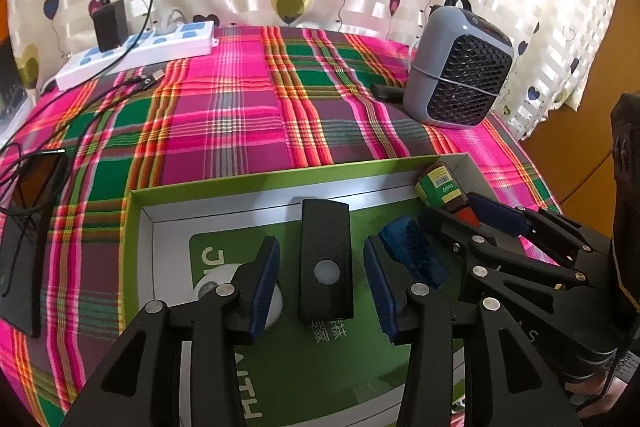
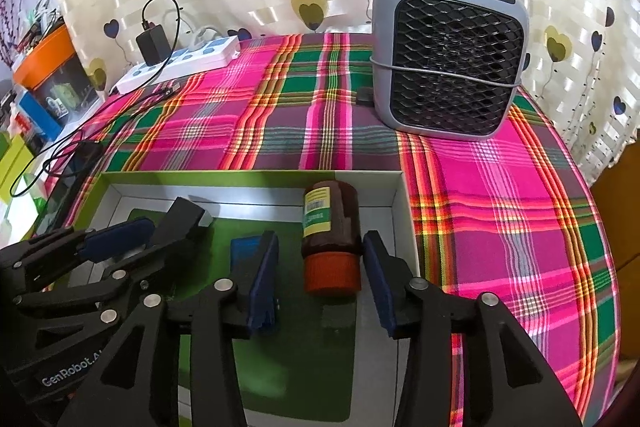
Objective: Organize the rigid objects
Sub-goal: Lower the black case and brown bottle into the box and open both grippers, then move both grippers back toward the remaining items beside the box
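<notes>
Two grippers: both hover low over one green-rimmed box (image 1: 136, 223) lying on the plaid cloth (image 1: 240, 115).
Left gripper (image 1: 322, 285): jaws spread wide, gripping nothing; its blue pads (image 1: 264, 283) flank the black device without touching it.
Black device (image 1: 326, 259): flat rectangular block with a round pale button, lying inside the box near its far wall.
Right gripper (image 2: 324, 279): jaws parted wider than the bottle between them, with a gap on each side.
Brown bottle (image 2: 330, 227): on its side in the box's far right corner, orange cap (image 2: 332, 273) toward the camera, green-yellow label up.
Blue ribbed piece (image 1: 414, 255): in the box, between the two grippers.
Grey fan heater (image 2: 444, 55): upright near the cloth's far right corner.
White power strip (image 1: 136, 53): along the far left edge, a black adapter (image 1: 110, 25) plugged in.
</notes>
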Motion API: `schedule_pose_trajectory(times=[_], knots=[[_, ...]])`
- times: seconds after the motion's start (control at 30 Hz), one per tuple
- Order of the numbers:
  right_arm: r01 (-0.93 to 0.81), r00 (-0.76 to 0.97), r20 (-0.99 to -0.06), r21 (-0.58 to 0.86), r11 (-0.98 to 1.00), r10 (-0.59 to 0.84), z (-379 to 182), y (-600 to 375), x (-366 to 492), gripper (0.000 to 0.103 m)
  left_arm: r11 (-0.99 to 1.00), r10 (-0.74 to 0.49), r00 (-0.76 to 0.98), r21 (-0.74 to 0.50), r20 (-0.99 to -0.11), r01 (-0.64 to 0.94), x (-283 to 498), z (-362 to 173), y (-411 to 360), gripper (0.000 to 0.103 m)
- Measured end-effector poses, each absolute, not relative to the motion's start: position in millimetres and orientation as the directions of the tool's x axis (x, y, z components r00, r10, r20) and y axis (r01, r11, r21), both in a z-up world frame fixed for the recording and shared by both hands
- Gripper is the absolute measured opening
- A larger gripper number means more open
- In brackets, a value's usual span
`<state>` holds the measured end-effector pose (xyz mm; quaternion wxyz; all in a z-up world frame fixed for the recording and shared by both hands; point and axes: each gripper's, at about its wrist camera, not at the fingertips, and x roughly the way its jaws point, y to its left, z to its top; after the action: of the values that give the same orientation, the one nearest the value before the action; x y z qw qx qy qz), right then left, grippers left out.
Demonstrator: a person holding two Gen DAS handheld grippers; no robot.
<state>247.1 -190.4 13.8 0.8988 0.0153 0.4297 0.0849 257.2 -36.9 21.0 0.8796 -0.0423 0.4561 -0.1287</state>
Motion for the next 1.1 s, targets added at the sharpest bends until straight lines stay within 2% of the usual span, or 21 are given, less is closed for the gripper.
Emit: schedule_pose_trajectory(times=[0.83, 1.1], knots=[[-0.101, 0.672, -0.722, 0.134, 0.986, 0.167, 38, -192, 201, 0.048, 0.972, -0.232, 0.619, -0.151, -0.75, 0.181, 199, 51, -26, 0.043], [-0.089, 0.69, -0.702, 0.156, 0.984, 0.174, 44, -195, 174, 0.048, 0.98, -0.19, 0.661, -0.096, -0.726, 0.177, 167, 59, -26, 0.043]])
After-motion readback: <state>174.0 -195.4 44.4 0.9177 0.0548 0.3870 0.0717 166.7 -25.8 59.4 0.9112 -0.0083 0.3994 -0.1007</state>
